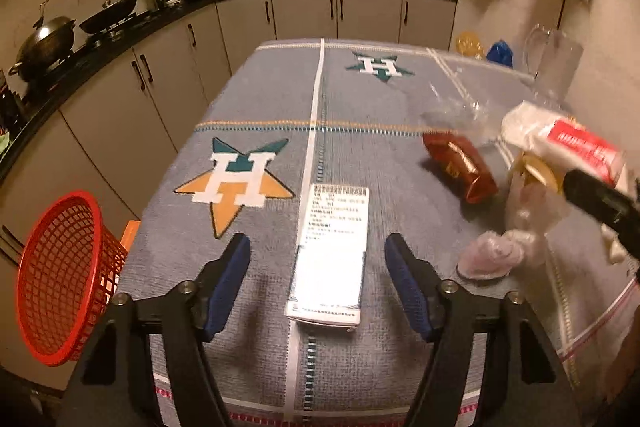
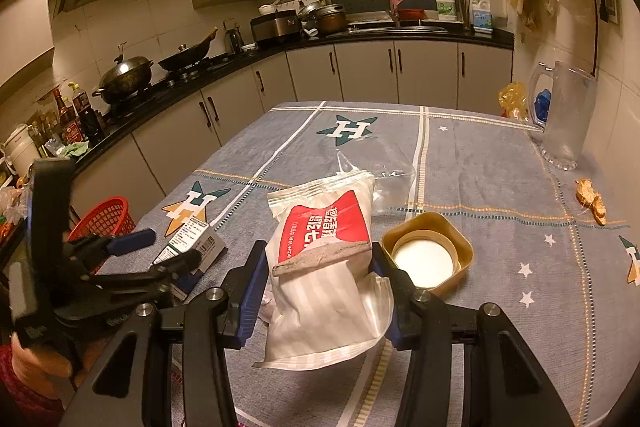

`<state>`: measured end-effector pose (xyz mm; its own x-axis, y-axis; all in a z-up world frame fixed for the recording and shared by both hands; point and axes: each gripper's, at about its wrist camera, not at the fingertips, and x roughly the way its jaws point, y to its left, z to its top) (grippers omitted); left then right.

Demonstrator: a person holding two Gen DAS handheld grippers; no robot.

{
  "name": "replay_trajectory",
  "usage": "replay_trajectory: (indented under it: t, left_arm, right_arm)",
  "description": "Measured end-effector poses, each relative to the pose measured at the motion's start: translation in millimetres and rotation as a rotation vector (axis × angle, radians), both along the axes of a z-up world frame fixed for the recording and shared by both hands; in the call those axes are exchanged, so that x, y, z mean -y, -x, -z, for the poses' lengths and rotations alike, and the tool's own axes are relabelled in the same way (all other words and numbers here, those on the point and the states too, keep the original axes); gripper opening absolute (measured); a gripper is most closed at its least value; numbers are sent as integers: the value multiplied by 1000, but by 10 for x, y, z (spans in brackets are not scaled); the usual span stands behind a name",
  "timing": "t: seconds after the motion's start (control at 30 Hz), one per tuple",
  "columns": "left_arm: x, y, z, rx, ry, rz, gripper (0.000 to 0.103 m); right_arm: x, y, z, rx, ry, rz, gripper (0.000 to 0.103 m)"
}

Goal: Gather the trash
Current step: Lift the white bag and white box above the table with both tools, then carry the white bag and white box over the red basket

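Kitchen cabinets and a dark counter with woks surround a tabletop [image 2: 480,163] draped in a grey cloth patterned with stars and the letter H. Just above it, a white plastic wet-wipe packet [image 2: 320,259] with a red label is clamped between the jaws of the right gripper [image 2: 318,269]; the packet is crumpled, and a grey folded flap crosses its middle. Just right of it sits a gold square lid [image 2: 426,253] with a white round centre. The left gripper [image 1: 318,255] hovers with its jaws wide apart on either side of a white printed carton [image 1: 332,251] lying flat on the cloth. Near the carton lie a red box [image 1: 460,167] and a crumpled pinkish wrapper [image 1: 490,255]. A red mesh basket [image 1: 60,279] stands beside the tabletop's left edge. A clear plastic jug [image 2: 564,115] stands at the far right corner.
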<state>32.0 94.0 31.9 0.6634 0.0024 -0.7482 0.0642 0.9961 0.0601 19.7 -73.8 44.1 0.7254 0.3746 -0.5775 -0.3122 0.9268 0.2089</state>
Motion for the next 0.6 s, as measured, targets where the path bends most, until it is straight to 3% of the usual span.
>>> replay_trajectory:
  t: [0.1,0.13,0.37,0.6]
  left_arm:
    - [-9,-53,58,-28,15,3,36]
    - [-15,-65,75,-34,19,1,33]
    - [-58,-45,86,-32,41,-10,33]
    - [-201,111,-113,20,72,-36,33]
  right_arm:
    - [-4,13,-8,3,-2,-4,53]
    - [-9,17,-9,3,-2,-6,53]
    - [-29,31,-1,5,-2,-21,53]
    - [-127,98,-74,41,3,-55,53]
